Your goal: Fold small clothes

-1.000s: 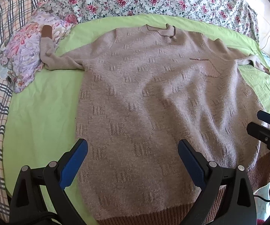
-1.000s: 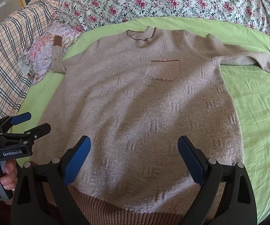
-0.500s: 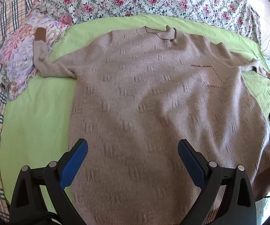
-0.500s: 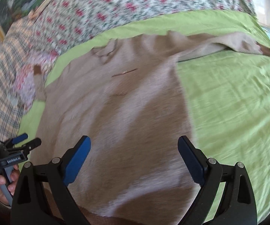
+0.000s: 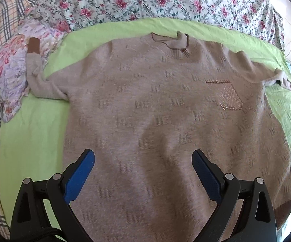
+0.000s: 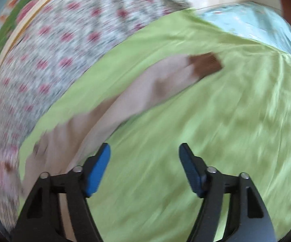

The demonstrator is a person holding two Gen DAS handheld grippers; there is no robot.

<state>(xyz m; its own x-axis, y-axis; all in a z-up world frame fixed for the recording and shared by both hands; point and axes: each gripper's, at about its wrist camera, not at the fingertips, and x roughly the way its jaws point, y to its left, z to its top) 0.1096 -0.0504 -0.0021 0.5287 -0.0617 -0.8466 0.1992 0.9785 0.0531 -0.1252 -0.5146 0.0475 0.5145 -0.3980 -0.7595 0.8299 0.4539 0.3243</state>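
Below, sweater (image 5: 165, 111) flat beneath left gripper (image 5: 143, 173), right gripper (image 6: 144, 169) beside sleeve (image 6: 145, 88), fingers spread, empty.

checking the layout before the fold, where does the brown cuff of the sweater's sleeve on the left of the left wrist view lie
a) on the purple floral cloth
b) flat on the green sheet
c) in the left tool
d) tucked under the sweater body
a: in the left wrist view the brown cuff rests on the purple floral cloth, off the green sheet.
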